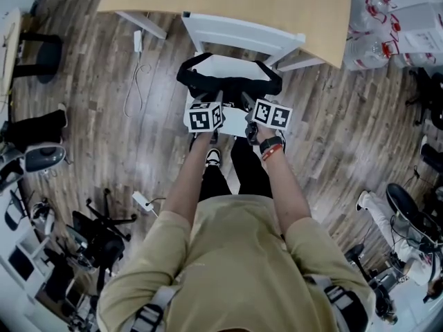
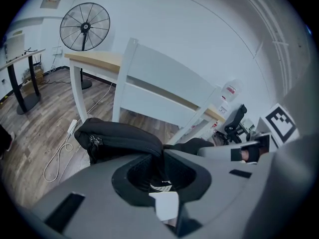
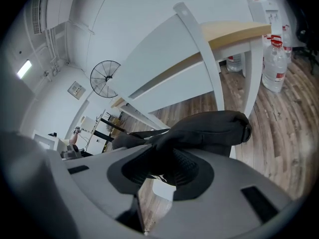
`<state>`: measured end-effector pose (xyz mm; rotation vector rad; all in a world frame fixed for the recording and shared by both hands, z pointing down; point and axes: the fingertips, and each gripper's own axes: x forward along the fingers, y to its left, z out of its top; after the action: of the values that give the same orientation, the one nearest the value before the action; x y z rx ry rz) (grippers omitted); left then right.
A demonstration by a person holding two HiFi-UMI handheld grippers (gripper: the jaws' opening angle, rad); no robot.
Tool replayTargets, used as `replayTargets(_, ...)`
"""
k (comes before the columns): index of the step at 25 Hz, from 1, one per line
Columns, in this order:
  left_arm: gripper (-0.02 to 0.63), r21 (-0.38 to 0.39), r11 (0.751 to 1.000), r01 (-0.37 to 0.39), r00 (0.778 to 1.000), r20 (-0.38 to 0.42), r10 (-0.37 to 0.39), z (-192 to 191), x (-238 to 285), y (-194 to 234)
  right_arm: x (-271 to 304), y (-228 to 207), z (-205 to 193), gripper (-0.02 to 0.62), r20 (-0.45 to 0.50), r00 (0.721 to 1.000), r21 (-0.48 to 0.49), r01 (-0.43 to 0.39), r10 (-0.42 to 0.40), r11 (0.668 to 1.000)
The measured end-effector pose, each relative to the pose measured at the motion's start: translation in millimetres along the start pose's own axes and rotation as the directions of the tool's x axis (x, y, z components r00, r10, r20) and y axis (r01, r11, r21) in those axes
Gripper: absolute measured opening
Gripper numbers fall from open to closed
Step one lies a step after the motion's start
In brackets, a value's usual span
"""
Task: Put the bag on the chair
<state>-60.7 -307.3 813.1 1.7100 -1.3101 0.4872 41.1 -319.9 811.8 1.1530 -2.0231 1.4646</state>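
- The left claw [image 2: 162, 154] is clamping its two jaws together on a fold of black fabric, which is filling the narrow gap between them.
- The right claw [image 3: 167, 156] is doing the same. Its jaws are pressing on a bunched black fold, with no open gap showing between them.
- In the head view, the left claw [image 1: 219, 98] and the right claw [image 1: 246, 102] are sitting close together, side by side. Both are gripping the near edge of the bag [image 1: 228, 80].
- The bag [image 2: 119, 136] is black and soft, and it is sagging away from both claws. A zipper pull is showing on its left end in the left gripper view, and a rounded end [image 3: 219, 126] is bulging out in the right gripper view.
- The bag is lying over the seat of the white chair [image 1: 242, 37]. Whether its weight is resting on the seat cannot be told.
- The chair's slatted back [image 2: 164, 91] is rising just behind the bag.
- The table [image 1: 228, 2], with a light wooden top, is standing right behind the chair.
- A standing fan [image 2: 84, 26] is showing farther back by the wall.
- Water bottles [image 3: 276, 63] are standing on the wooden floor [image 1: 332, 137] to the right of the table.
- A white cable [image 1: 136, 75] is trailing across the floor to the left of the chair.
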Motion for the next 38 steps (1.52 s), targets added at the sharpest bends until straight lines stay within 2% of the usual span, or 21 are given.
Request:
replayTargets(13, 0.061, -0.04, 0.999, -0.011, 0.997, -0.079, 0.007, -38.0, 53.8, 34.7, 52.0, -40.1, -28.4, 0.118, -0.076, 0.997, 0.033, 0.015, -0.013, 0.999)
replayTargets(18, 0.061, -0.078, 0.997, -0.019, 0.993, -0.12, 0.01, -58.5, 74.5, 52.7, 73.5, -54.7, -47.1, 0.123, -0.124, 0.992, 0.053, 0.017, -0.01, 0.998)
replayTargets(23, 0.067, -0.139, 0.989, -0.054, 0.984, -0.178, 0.029, -87.0, 89.2, 64.4, 88.3, -72.3, -70.0, 0.129, -0.183, 0.983, 0.069, 0.015, -0.002, 0.997)
replayTargets(26, 0.072, -0.202, 0.978, -0.061, 0.984, -0.176, 0.025, -95.0, 91.0, 71.8, 92.4, -71.9, -74.8, 0.13, -0.194, 0.981, 0.062, -0.003, 0.015, 0.998)
replayTargets(29, 0.089, -0.265, 0.96, -0.09, 0.983, -0.176, 0.044, -101.1, 94.5, 80.7, 94.5, -71.0, -79.5, 0.144, -0.222, 0.974, 0.056, -0.031, 0.043, 0.998)
replayTargets(35, 0.114, -0.298, 0.949, -0.099, 0.983, -0.175, 0.047, -114.3, 91.5, 85.6, 89.5, -71.1, -96.2, 0.17, -0.27, 0.961, 0.026, -0.05, 0.056, 0.998)
replayTargets(38, 0.132, -0.307, 0.944, -0.125, 0.981, -0.183, 0.07, -118.2, 90.1, 87.5, 86.6, -69.7, -102.3, 0.254, -0.295, 0.954, 0.013, -0.054, 0.055, 0.998)
